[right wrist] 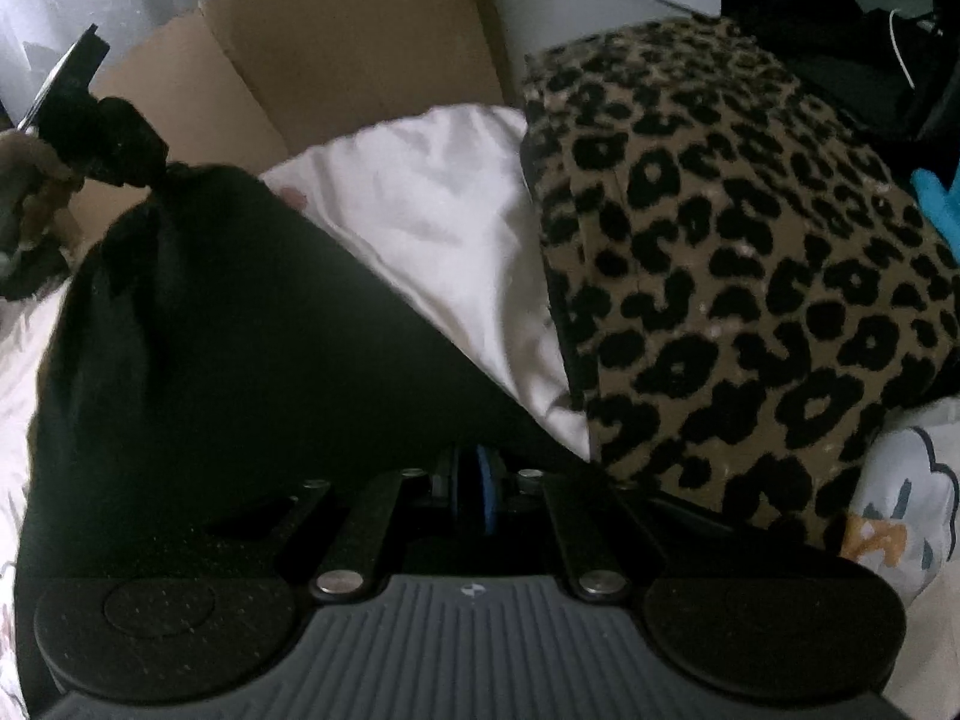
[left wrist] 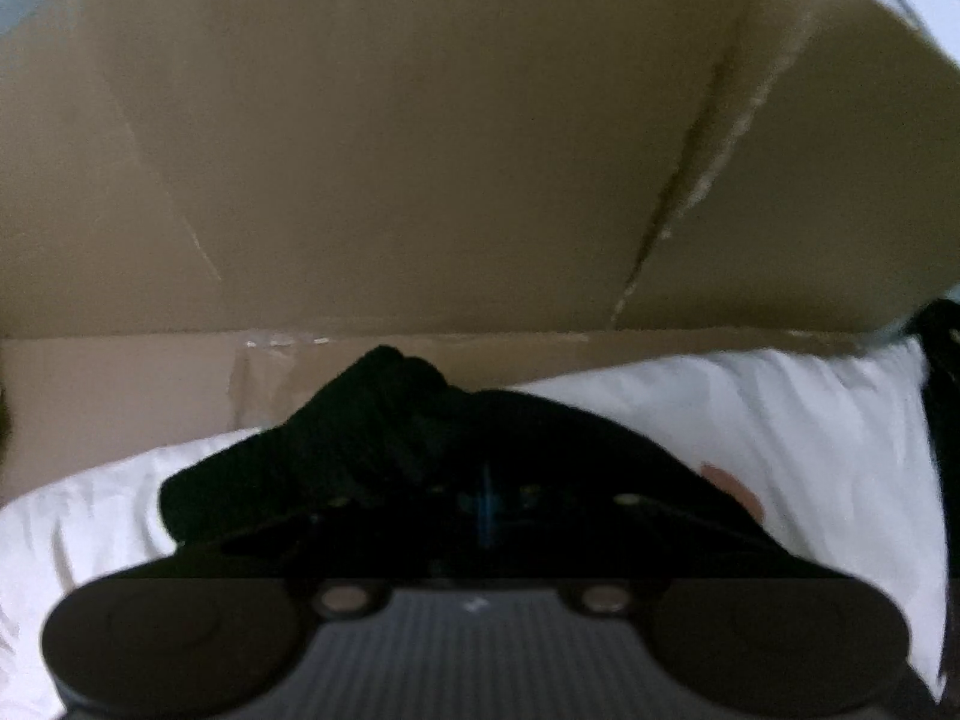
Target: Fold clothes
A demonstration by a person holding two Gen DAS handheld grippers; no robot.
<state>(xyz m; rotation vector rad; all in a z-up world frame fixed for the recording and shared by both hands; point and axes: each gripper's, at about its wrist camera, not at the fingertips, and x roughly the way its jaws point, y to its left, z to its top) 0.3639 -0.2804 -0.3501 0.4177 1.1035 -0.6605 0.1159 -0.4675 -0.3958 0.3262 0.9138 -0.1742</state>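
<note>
- In the background stands an open brown cardboard box (left wrist: 420, 150); its inner wall fills most of the left wrist view, with a torn seam on the right side.
- A white cloth (right wrist: 444, 192) lies in front of the box, and a leopard-print fabric (right wrist: 738, 276) is just beside it on the right.
- The black garment (right wrist: 240, 348) lies over the white cloth and stretches between the two grippers.
- The left gripper (right wrist: 90, 138) is closed on a bunched corner of the black garment.
- The right gripper (right wrist: 474, 480) has its fingers hidden under the black garment; I cannot tell how far open it is.
- At the top right corner of the left wrist view there is some print, but it is too blurred to read.
</note>
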